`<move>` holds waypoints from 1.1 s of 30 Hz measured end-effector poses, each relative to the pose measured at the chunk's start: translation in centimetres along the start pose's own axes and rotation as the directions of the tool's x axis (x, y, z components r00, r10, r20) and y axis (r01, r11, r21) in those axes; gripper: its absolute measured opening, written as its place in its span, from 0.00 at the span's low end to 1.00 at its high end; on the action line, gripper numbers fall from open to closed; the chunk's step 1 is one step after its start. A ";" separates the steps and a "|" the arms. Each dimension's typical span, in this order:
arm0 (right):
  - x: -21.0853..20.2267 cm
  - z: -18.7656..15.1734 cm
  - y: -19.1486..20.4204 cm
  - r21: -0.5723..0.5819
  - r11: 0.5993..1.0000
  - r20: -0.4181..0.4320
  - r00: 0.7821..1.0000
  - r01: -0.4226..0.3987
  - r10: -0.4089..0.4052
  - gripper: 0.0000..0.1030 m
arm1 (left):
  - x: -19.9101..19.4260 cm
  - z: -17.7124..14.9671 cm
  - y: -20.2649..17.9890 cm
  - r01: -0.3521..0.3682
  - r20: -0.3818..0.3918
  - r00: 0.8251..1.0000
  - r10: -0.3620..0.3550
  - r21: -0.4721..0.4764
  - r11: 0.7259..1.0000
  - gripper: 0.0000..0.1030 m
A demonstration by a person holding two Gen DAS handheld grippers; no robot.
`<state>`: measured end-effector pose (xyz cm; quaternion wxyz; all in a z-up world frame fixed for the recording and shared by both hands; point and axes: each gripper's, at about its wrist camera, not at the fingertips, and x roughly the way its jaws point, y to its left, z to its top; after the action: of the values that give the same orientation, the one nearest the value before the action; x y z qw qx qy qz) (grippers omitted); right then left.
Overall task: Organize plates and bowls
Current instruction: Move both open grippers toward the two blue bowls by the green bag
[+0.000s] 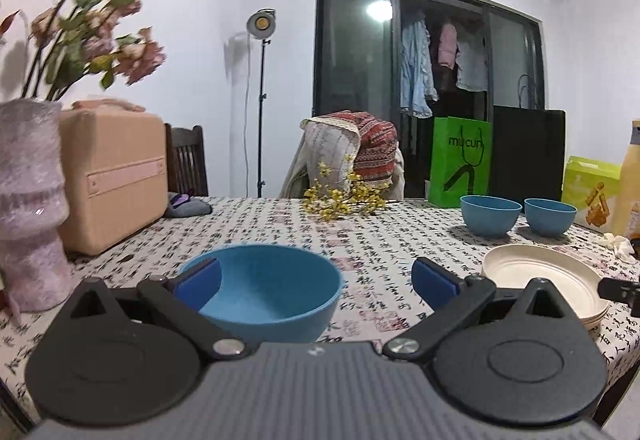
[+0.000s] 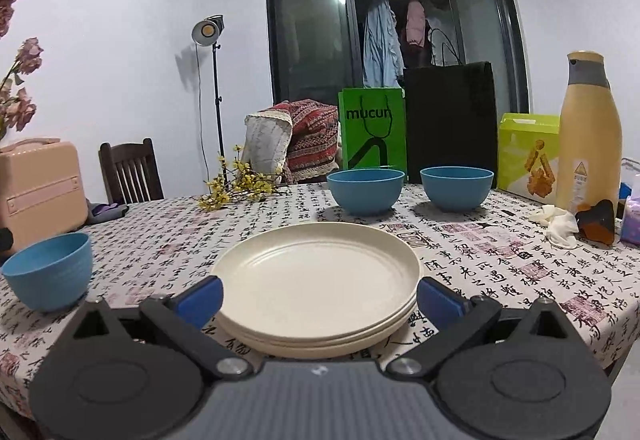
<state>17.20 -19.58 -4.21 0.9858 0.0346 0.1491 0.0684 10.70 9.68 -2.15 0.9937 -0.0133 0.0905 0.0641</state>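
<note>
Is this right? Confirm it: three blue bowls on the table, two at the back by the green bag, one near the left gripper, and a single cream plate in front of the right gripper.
Not quite. The cream plates are a stack, not one plate: the right wrist view shows several rims layered at the near edge. The rest stands.

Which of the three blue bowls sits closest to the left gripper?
The lone blue bowl directly between the open left gripper's fingers; the other two bowls stand side by side far across the table.
</note>
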 end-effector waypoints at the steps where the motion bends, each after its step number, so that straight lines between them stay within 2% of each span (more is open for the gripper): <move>1: 0.3 0.1 -0.2 0.001 1.000 -0.004 1.000 -0.001 0.001 1.00 | 0.2 0.2 -0.3 0.004 0.002 1.000 -0.004 0.006 1.000 1.00; 6: 1.3 0.8 -1.1 0.011 1.000 0.002 1.000 0.001 -0.001 1.00 | 1.6 1.1 -1.7 0.027 0.005 1.000 -0.027 0.031 0.999 1.00; 15: 3.0 1.8 -3.9 0.029 0.999 0.007 1.000 0.025 -0.025 1.00 | 4.6 2.8 -4.8 0.087 -0.045 0.995 -0.085 0.048 0.995 1.00; 25: 4.1 3.6 -7.1 0.029 0.999 0.048 0.998 0.041 -0.042 1.00 | 8.2 5.3 -8.0 0.155 -0.093 0.984 -0.152 0.020 0.988 1.00; 30: 5.0 4.4 -7.9 0.041 0.998 0.044 0.998 0.039 -0.040 1.00 | 10.0 6.5 -9.3 0.198 -0.131 0.971 -0.198 -0.012 0.980 1.00; 33: 5.8 5.0 -8.3 0.037 0.998 0.041 0.998 0.041 -0.042 1.00 | 11.4 7.3 -10.0 0.232 -0.172 0.956 -0.238 -0.055 0.971 1.00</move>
<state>25.21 -27.23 -1.81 0.9891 0.0510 0.1305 0.0445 24.44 1.48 3.10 0.9819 -0.0467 0.1751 -0.0543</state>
